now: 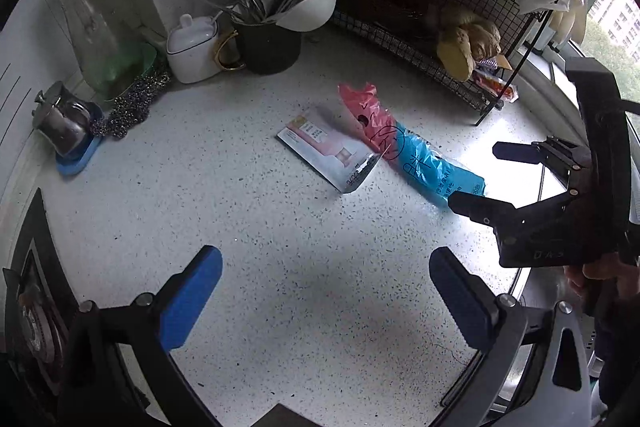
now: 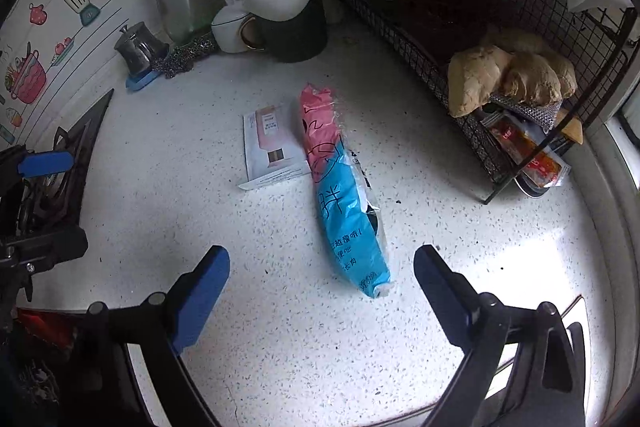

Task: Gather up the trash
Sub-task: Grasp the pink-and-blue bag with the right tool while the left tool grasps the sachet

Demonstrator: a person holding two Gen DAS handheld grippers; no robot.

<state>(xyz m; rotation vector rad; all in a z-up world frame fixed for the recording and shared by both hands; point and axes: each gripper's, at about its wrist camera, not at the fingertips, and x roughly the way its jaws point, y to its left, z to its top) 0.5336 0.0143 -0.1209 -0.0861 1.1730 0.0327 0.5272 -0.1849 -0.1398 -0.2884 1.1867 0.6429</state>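
Trash wrapper (image 2: 346, 195) overlaps the flat packet (image 2: 270, 147) on the desk (image 2: 280, 327); the wide-open, empty right hand-held gripper (image 2: 320, 291) could skid off thin plastic or snag both.

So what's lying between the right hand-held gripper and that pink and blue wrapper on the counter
Nothing. In the right wrist view, only bare speckled countertop separates the open right hand-held gripper from the near end of the pink and blue wrapper.

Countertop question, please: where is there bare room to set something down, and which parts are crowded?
Bare countertop lies in front of the pink-and-blue wrapper and flat packet, and left toward the stove. The back corner around the utensil pot and the wire rack are crowded.
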